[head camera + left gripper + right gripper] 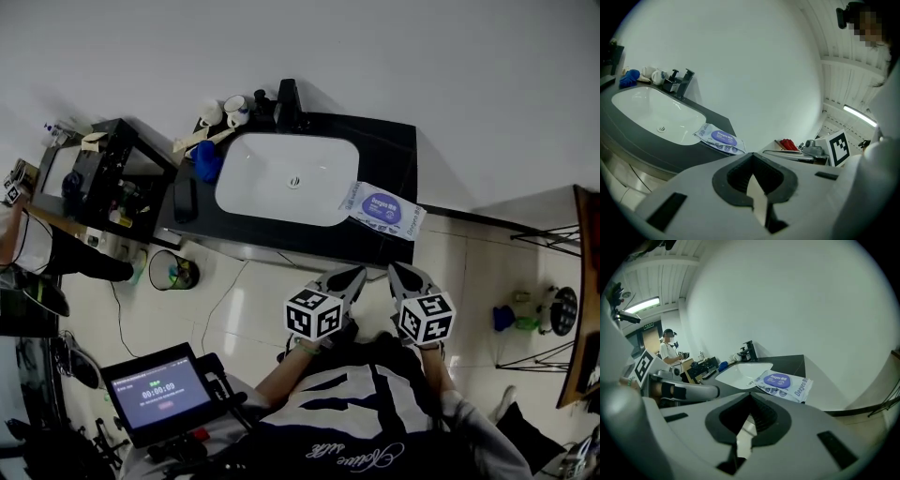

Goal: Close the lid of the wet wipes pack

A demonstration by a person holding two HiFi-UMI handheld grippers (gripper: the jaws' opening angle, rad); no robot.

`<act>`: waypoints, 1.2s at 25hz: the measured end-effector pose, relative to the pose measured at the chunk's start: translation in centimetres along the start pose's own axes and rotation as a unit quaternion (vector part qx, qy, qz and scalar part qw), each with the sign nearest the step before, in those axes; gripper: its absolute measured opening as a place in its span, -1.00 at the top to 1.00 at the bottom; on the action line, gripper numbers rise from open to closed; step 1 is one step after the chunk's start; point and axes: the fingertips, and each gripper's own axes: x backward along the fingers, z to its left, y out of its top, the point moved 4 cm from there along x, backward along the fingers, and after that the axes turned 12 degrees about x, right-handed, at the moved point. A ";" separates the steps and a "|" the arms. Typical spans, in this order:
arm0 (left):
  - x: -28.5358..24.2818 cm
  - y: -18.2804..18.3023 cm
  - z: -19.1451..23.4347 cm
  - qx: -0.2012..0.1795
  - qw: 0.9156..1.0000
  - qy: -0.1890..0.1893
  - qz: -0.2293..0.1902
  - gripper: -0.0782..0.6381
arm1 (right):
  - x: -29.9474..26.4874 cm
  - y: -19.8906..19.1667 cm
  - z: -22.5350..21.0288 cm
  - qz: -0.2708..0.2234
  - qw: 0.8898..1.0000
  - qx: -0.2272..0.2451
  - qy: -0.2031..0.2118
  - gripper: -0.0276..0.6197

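Observation:
The wet wipes pack [382, 210] is white with a purple oval lid label and lies flat on the dark counter [394, 150], right of the sink. It also shows as the pack [720, 138] in the left gripper view and the pack [783, 383] in the right gripper view. Its lid looks flat; I cannot tell whether it is sealed. My left gripper [344, 277] and right gripper [404, 274] hang side by side in front of the counter, well short of the pack. Both are shut with nothing held: left gripper [751, 157], right gripper [749, 398].
A white basin [286, 178] fills the counter's middle, with a black faucet [287, 101], cups [231, 110] and a blue cloth [206, 161] behind and left. A cluttered cart [108, 183], a bin [173, 273] and a tablet [156, 390] stand left. A person [669, 350] stands far off.

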 end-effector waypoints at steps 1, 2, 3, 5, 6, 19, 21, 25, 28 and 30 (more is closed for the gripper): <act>0.1 0.0 -0.2 0.000 1.000 0.002 -0.003 0.78 | 0.4 -0.1 0.1 -0.002 1.000 -0.002 0.002 0.92; 0.2 0.0 -0.4 0.000 1.000 0.004 -0.008 0.78 | 0.8 -0.2 0.1 -0.004 1.000 -0.006 0.003 0.92; 0.3 0.0 -0.7 0.001 1.000 0.006 -0.014 0.78 | 1.3 -0.3 0.2 -0.008 1.000 -0.009 0.005 0.92; 0.5 -0.1 -1.4 0.000 1.000 0.010 -0.024 0.78 | 2.4 -0.5 0.3 -0.018 1.000 -0.017 0.009 0.92; 0.5 -0.4 -2.0 -0.002 1.000 0.012 -0.028 0.78 | 3.2 -0.6 0.2 -0.023 0.999 -0.020 0.010 0.92; 0.2 -9.4 -11.9 0.010 0.998 0.023 -0.056 0.78 | 14.5 -5.6 0.5 -0.049 0.997 0.001 0.051 0.92; 0.5 -11.6 -13.3 0.009 0.998 0.029 -0.055 0.78 | 16.3 -6.5 0.8 -0.056 0.997 0.004 0.061 0.92; 1.3 -14.2 -15.1 0.003 0.998 0.046 -0.049 0.78 | 18.2 -7.6 1.5 -0.067 0.995 -0.004 0.080 0.92; 2.1 -14.0 -14.0 0.003 0.997 0.058 -0.058 0.78 | 16.7 -7.7 2.4 -0.072 0.993 -0.008 0.098 0.92; 2.7 -14.1 -14.0 -0.001 0.996 0.064 -0.065 0.78 | 16.8 -7.7 3.2 -0.078 0.991 -0.011 0.107 0.92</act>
